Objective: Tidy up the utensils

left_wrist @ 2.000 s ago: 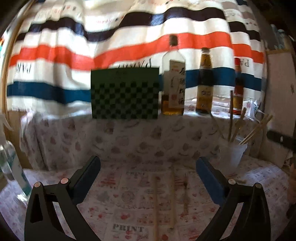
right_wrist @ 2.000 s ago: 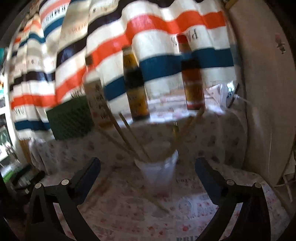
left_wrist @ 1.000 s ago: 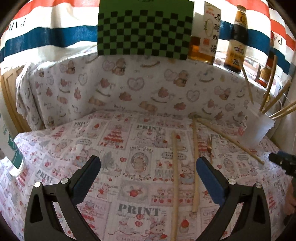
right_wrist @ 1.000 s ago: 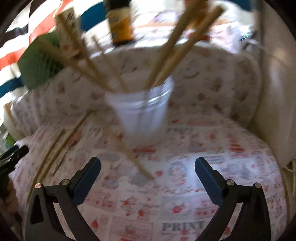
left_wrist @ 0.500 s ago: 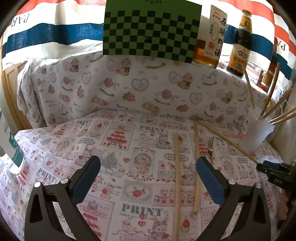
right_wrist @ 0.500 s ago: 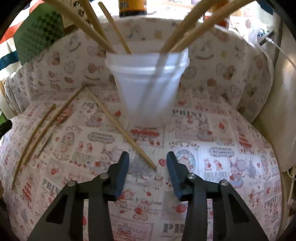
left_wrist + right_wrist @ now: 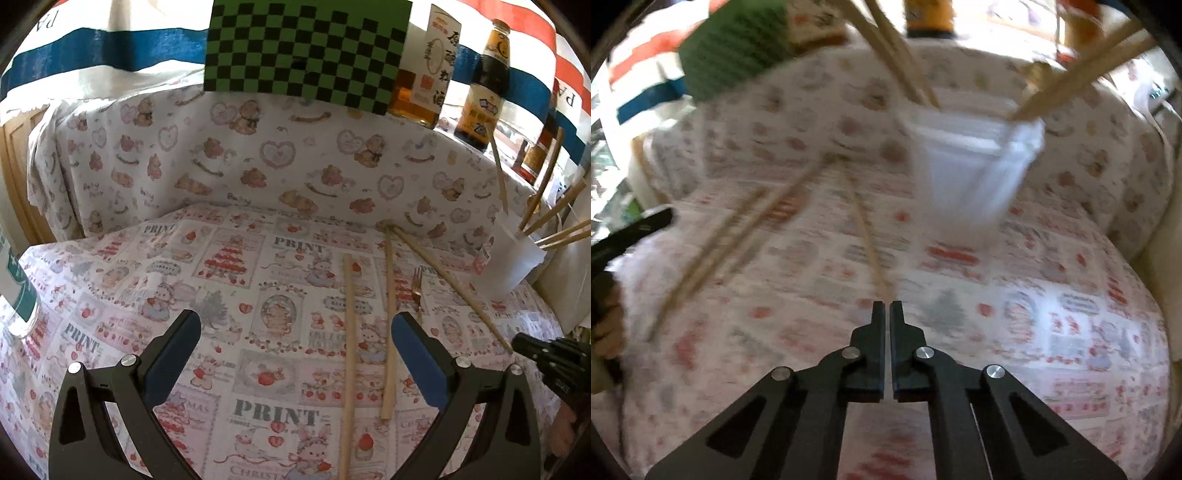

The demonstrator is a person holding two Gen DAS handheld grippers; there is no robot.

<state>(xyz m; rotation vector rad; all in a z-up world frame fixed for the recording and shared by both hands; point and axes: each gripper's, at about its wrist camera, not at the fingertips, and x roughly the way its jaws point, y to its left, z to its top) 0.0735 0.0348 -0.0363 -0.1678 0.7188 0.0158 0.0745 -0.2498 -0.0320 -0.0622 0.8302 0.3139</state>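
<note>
right gripper (image 7: pixel 887 308) jaws closed on chopstick (image 7: pixel 866 236) | left gripper (image 7: pixel 295 332) open | 3 chopsticks, 1 fork (image 7: pixel 416 286)

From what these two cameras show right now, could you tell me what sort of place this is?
Probably a home kitchen or dining corner set up for recording: sauce bottles stand on a ledge, a plastic cup holds chopsticks, and a printed tablecloth covers the table.
</note>
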